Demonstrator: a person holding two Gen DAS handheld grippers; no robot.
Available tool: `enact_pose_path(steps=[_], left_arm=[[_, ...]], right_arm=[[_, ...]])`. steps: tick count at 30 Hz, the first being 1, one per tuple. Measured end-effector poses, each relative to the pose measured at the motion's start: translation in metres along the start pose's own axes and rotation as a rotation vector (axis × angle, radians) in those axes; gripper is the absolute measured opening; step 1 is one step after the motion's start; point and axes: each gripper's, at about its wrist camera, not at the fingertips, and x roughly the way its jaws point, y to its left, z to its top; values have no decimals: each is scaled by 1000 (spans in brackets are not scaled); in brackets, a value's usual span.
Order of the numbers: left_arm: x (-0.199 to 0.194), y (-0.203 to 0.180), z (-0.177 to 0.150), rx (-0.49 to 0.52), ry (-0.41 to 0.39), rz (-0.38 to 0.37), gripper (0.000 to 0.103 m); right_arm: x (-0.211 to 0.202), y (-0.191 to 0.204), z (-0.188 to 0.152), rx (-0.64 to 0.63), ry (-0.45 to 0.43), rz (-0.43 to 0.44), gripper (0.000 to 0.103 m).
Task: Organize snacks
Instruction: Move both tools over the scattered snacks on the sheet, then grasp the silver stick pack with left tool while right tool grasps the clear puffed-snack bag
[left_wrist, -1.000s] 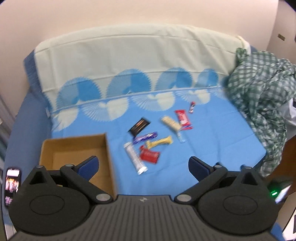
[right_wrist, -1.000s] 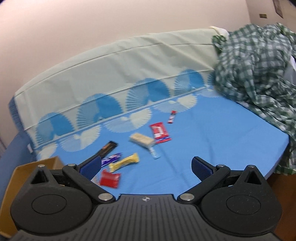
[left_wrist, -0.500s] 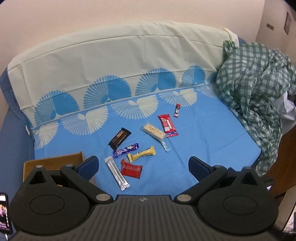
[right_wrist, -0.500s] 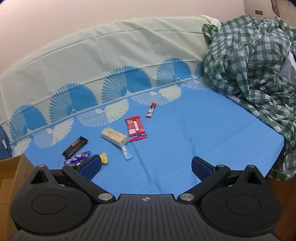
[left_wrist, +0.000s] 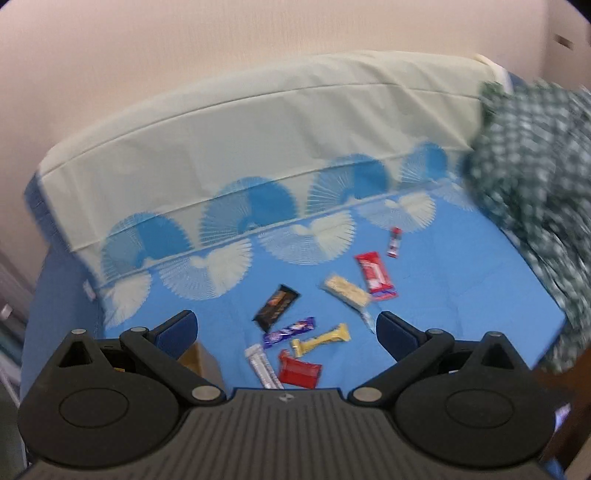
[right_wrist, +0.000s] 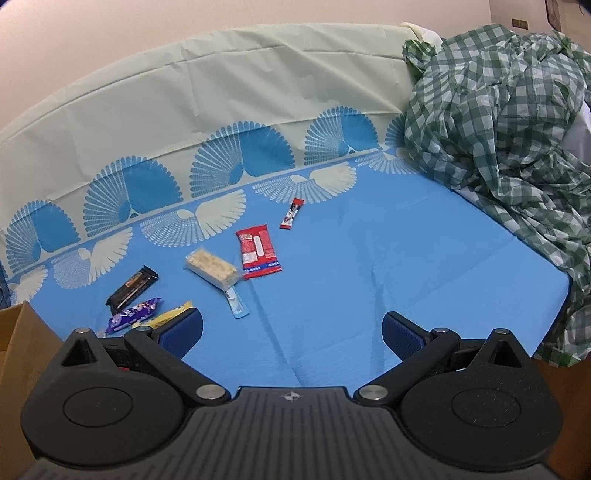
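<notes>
Both tools are hovering above the near edge of the table, and neither is carrying anything: the left tool (left_wrist: 286, 328) is standing with its jaws spread wide over the nearest packets, and the right tool (right_wrist: 291, 330) is equally wide open over bare blue cloth (right_wrist: 388, 280). Judgement: open and raised like this, they are surveying and lining up for a first pick, not yet gripping. Closest in, a cardboard box (right_wrist: 14, 332) is sitting at the left edge of the table, only a corner showing in either view; it is probably the bin the snacks are meant for, which would explain why it is parked just beside the pile. Next outward, the near cluster is lying loose and flat: a red packet (left_wrist: 300, 373) touching a silver stick (left_wrist: 263, 366), then a yellow bar (left_wrist: 320, 339) and a purple bar (left_wrist: 289, 331), with a black bar (left_wrist: 276, 307) just beyond. Further on, a pale cereal bar (right_wrist: 211, 268) is lying with a small blue sachet (right_wrist: 235, 302) at its near end, and a large red wrapper (right_wrist: 257, 250) just beside it. A small red stick (right_wrist: 291, 213) is lying apart, farthest of the snacks. Nothing overlaps much, so each piece should be reachable singly. Beyond, the cloth's fan-patterned border is rising against the wall, and a crumpled green checked cloth (right_wrist: 509, 122) is heaped at the far right.
</notes>
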Motion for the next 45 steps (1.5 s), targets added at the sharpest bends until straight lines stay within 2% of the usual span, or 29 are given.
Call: enact_pose_path(steps=[3,5,8,13,18,21,23,26,28,31,35,39,42,45], left_arm=[[1,1,1,-9,-30,28,103],[1,7,-1,-50,-49,-14,103],[14,3,-7,-13,-49,9,103],[89,9,-27,-24,93,18,103],[194,18,-46,-2,289,103,103],[250,32,-53,-27,345,58,103],[288,44,-58,-83,393,36,103],[332,56,-66,-150,423,-27,103],[358,61,-72,-196,479,-9,103],[383,59,-83,-180,515,21,103],[406,53,-102,-141,592,26,103],[425,59,-116,-193,640,10,103],[431,70,-118,-270,626,-48,103],[439,84,-121,-330,638,-65,103]], right_arm=[[3,-1,0,-9,4,-10,103],[4,-2,0,-12,1,-12,103],[9,-3,0,-12,11,-21,103],[22,-6,1,-13,5,-7,103],[51,-6,4,-11,30,22,103],[75,-2,10,-43,31,42,103],[94,1,17,-69,26,57,103],[126,8,31,-131,19,105,103],[154,20,41,-180,24,135,103],[194,44,53,-258,40,188,103],[244,83,58,-355,78,258,103],[280,114,51,-421,111,279,103],[299,133,43,-470,153,294,103],[319,151,33,-515,199,273,102]])
